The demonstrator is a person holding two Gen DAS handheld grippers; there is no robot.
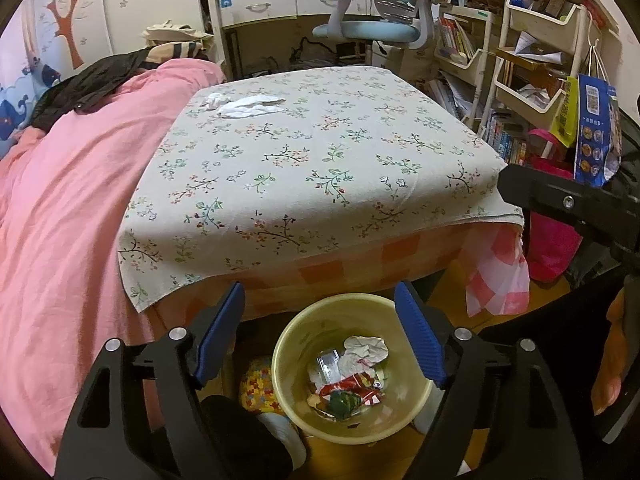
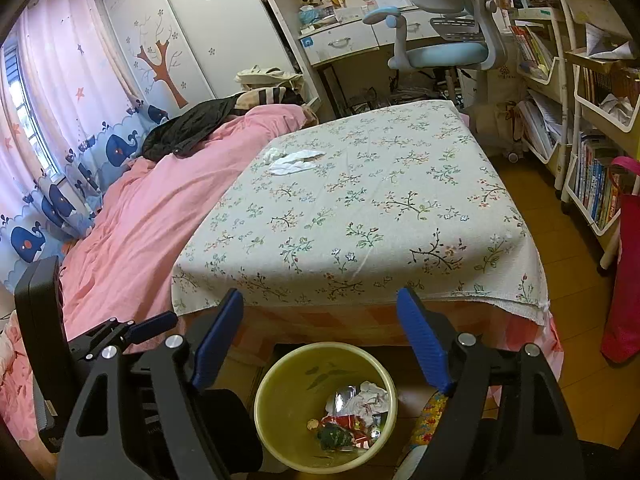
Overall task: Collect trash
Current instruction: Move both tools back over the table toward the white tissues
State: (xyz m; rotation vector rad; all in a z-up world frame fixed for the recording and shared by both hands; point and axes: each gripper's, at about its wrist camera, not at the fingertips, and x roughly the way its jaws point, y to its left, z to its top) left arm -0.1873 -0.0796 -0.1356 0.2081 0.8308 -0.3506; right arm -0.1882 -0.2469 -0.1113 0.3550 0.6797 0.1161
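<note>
Yellow bin [image 1: 296,332] part-hidden beneath both wide, empty claws [image 1: 320,308] [image 2: 320,314].

One yellow bin [image 1: 352,364], perhaps two crumpled tissues [image 1: 248,105], one desk chair [image 1: 384,20].

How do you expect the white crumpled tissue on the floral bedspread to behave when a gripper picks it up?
The white crumpled tissue looks thin and wrinkled, so it is probably very light and floppy, collapsing between the pads. It lies in loose pieces, so one pinch may leave some on the floral bedspread. Rolling seems unlikely.

Warm indoor light, sharp (edges fisheye-bent, vignetted)
</note>
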